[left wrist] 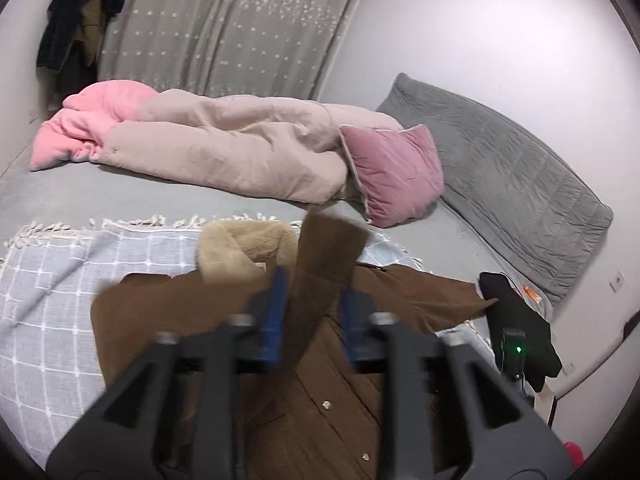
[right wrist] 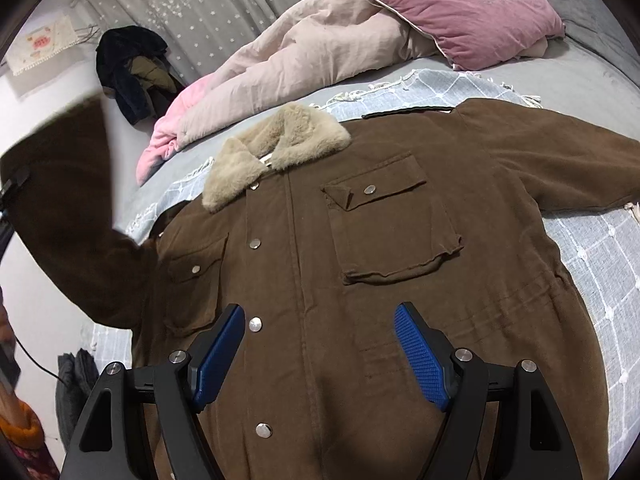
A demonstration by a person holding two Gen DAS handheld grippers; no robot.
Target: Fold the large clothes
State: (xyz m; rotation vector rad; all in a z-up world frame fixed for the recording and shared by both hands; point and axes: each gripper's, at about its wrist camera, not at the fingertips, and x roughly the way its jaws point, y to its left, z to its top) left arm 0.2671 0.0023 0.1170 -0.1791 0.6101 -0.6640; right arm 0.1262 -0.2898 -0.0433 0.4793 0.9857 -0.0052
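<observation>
Brown sleeve (left wrist: 324, 264): stood between the blue pads of the left gripper (left wrist: 314, 312), lifted clear of the coat's body; pads set a little off the cloth on both sides, so grip could not be told for sure in the blur.
Left jaws: half spread, cuff end rising ahead of them.
Right jaws: spread wide, nothing between them; right gripper (right wrist: 320, 344) hung just above the coat's lower front, snap buttons beside its left pad.
Brown coat (right wrist: 360, 260): lay face up, buttoned, under and ahead of both grippers on the checked blanket (right wrist: 592, 264); fur collar (right wrist: 272, 152) at the far end, other sleeve stretched flat to the right.
Beyond the coat: crumpled quilt (left wrist: 224, 144) and pink pillow (left wrist: 396, 168), well apart.
Step in hand: judged as folding the first sleeve inward across the chest.
Next move: likely called for carrying the cuff over the placket, laying it flat, letting go; then the right gripper on the far sleeve.
</observation>
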